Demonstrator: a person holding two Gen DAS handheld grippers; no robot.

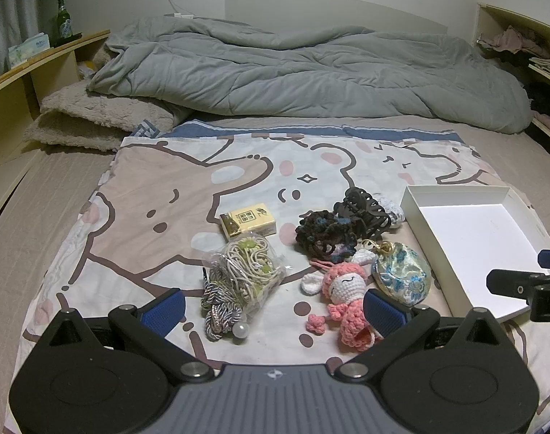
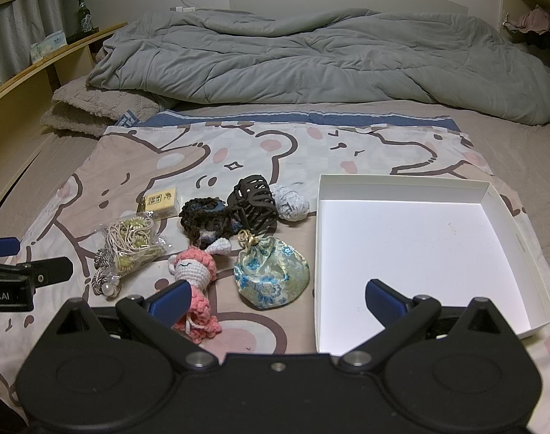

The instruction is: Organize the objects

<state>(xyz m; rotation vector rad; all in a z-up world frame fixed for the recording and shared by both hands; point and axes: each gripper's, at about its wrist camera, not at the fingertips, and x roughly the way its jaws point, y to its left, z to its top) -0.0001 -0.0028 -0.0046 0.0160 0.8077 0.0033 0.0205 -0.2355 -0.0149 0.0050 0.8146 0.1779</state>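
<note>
Lying on a cartoon-bear cloth (image 2: 275,152) spread over the bed, the loose items are sitting in a cluster just left of the white box (image 2: 506,217), which is resting open-topped on the same cloth with nothing inside it. The blue floral pouch (image 2: 273,275) is lying nearest the box, just beside its left wall, with its gold clasp pointing away toward the bedding. The pink crochet doll (image 2: 197,271) is lying left of the pouch, farther from the box. The black claw clip (image 2: 255,202) and the pale yarn ball (image 2: 291,202) are sitting near the box's far left corner, touching each other, and the dark knitted scrunchie (image 2: 206,218) is resting against the clip on the side away from the box. The clear bag of cords (image 2: 133,246) and the small yellow carton (image 2: 161,200) are lying farthest from the box, with a silver rope with a pearl (image 1: 220,311) sticking out beside the bag. The left gripper (image 1: 273,307) is hovering with its jaws spread wide and holding nothing, framing the bag and the doll. The right gripper (image 2: 276,296) is likewise standing wide open and empty, with one finger over the doll and the other over the box floor. A grey duvet (image 2: 311,61) is lying bunched well beyond the box.
</note>
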